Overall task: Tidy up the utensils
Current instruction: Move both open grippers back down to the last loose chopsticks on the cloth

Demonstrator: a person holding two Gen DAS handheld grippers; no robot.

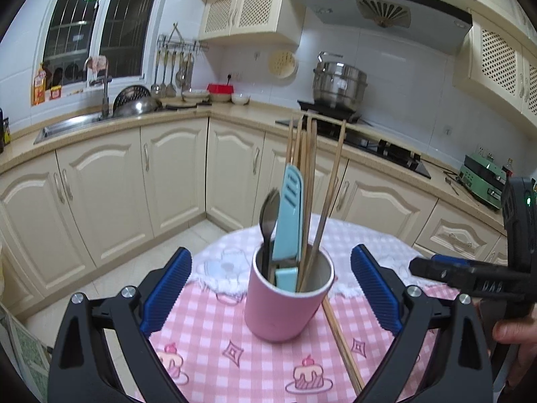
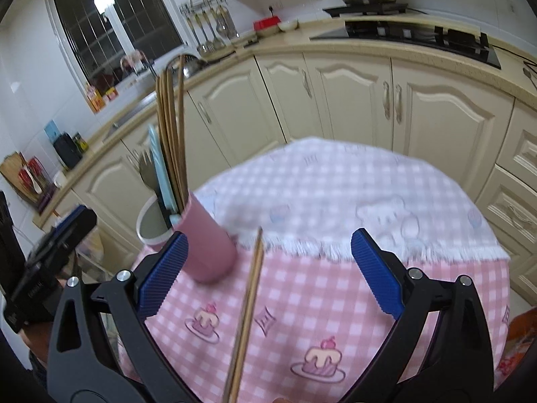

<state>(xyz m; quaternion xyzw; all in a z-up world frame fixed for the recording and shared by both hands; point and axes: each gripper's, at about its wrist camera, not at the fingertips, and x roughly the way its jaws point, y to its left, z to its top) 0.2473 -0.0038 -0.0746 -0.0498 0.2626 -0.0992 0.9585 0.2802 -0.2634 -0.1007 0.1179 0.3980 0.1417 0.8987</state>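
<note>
A pink cup (image 1: 285,305) stands on the pink checked tablecloth (image 1: 208,346). It holds several wooden chopsticks (image 1: 310,181), a light blue utensil (image 1: 289,215) and a metal spoon (image 1: 268,215). A pair of chopsticks (image 1: 342,339) lies on the cloth right of the cup. My left gripper (image 1: 272,285) is open, its jaws on either side of the cup, not touching. In the right wrist view the cup (image 2: 201,245) sits by the left finger, and the loose chopsticks (image 2: 246,312) lie between the open jaws of my right gripper (image 2: 268,268). The right gripper also shows in the left wrist view (image 1: 423,267).
The small round table (image 2: 402,181) stands in a kitchen. Cream cabinets (image 1: 161,174) and a counter with a sink (image 1: 67,124) and a stove (image 1: 369,141) run behind it. A steel pot (image 1: 339,84) sits on the stove.
</note>
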